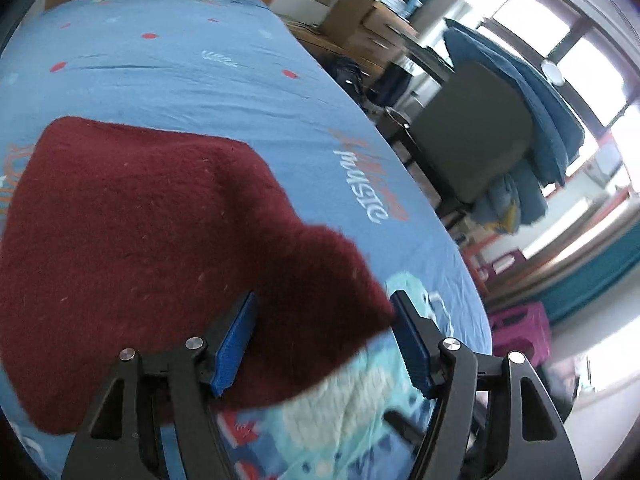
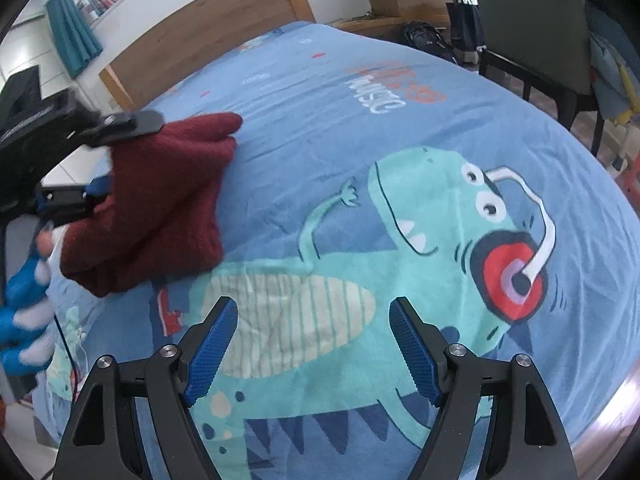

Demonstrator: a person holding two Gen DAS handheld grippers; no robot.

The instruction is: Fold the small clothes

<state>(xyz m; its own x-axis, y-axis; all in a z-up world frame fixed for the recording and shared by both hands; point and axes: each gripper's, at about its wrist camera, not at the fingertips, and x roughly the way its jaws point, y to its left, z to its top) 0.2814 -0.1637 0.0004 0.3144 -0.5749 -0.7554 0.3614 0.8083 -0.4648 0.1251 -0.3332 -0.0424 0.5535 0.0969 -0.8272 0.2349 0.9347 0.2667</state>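
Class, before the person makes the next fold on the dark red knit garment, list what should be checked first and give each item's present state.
1. Left gripper released the red garment: jaws stand apart, but a corner lies between them; cannot tell if fully free.
2. Right gripper open and empty: ok.
3. Garment lying flat on the bedsheet: not ok, the near corner looks lifted.
4. Fold edges aligned: cannot tell.
5. Nothing but bare sheet under the right gripper: ok.

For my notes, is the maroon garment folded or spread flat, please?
Folded: the maroon garment lies doubled in overlapping layers on the bedsheet.
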